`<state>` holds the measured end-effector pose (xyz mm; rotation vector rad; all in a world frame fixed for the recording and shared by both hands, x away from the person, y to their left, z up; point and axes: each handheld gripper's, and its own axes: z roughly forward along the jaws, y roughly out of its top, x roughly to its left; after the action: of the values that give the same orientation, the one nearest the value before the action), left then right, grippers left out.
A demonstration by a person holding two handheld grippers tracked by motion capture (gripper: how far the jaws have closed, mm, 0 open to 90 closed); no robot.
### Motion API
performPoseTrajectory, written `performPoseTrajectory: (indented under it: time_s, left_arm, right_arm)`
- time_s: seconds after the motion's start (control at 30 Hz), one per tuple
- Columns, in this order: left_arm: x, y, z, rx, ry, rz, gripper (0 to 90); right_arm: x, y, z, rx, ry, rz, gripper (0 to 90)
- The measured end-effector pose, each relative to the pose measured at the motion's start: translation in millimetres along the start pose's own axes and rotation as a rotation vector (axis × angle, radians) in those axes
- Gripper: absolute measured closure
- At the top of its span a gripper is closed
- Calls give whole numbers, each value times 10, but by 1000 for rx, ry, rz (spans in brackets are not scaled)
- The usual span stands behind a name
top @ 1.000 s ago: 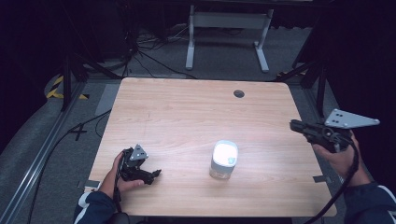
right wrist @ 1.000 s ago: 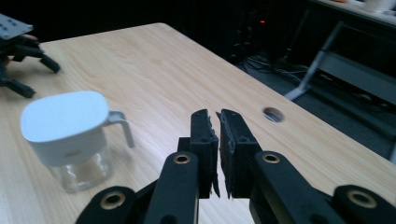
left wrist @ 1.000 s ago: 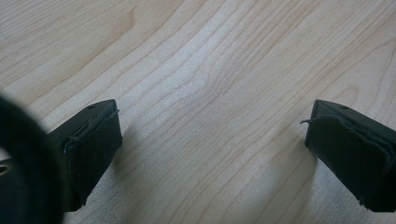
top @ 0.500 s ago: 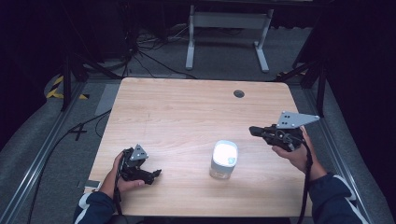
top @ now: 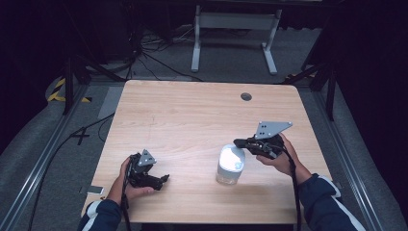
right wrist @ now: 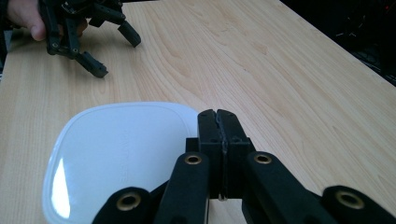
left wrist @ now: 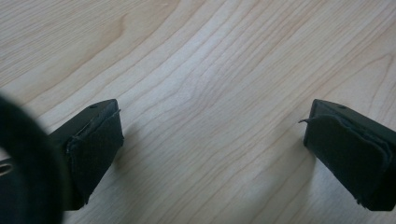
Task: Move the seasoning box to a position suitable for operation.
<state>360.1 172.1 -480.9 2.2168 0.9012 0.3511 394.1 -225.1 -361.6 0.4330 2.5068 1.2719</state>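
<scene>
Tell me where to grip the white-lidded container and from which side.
Grip the container across its clear body below the white lid, coming in level from its right, where the right gripper hovers shut by the rim. It stands upright, and the lid looks broad, flat and smooth, so open the jaws first.

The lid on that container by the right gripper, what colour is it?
White and glossy. The lid shows best in the right gripper view, just beyond the right gripper.

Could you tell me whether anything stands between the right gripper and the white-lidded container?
Nothing visible does. The right gripper, jaws shut, hovers at the edge of the container's white lid, with only bare table around.
</scene>
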Motion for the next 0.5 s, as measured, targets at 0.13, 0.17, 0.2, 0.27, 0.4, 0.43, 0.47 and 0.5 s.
performPoseTrajectory:
  time_s: [0.13,0.17,0.2,0.27,0.4,0.43,0.47,0.5]
  left_arm:
    - [-38,11,3,0,8,-5,55]
    - [-47,11,4,-5,7,-6,68]
    - [-60,8,4,-7,3,-11,78]
    - [-80,6,-3,-15,-3,-3,100]
    - [-112,1,-11,-23,-1,-4,161]
    - [-113,3,-10,-25,2,-3,161]
    - [-116,5,-8,-28,4,-2,161]
    - [-122,3,-9,-27,-1,-3,165]
  right_arm:
    - [-5,25,55,3,13,-10,898]
    - [-4,33,77,10,15,-17,898]
    - [-5,35,90,10,12,-23,898]
    - [-19,37,107,4,26,-15,899]
    - [-8,47,110,11,29,-24,899]
    - [-13,48,110,12,23,-23,899]
    - [-29,44,110,11,20,-21,900]
    - [-37,40,111,9,20,-14,899]
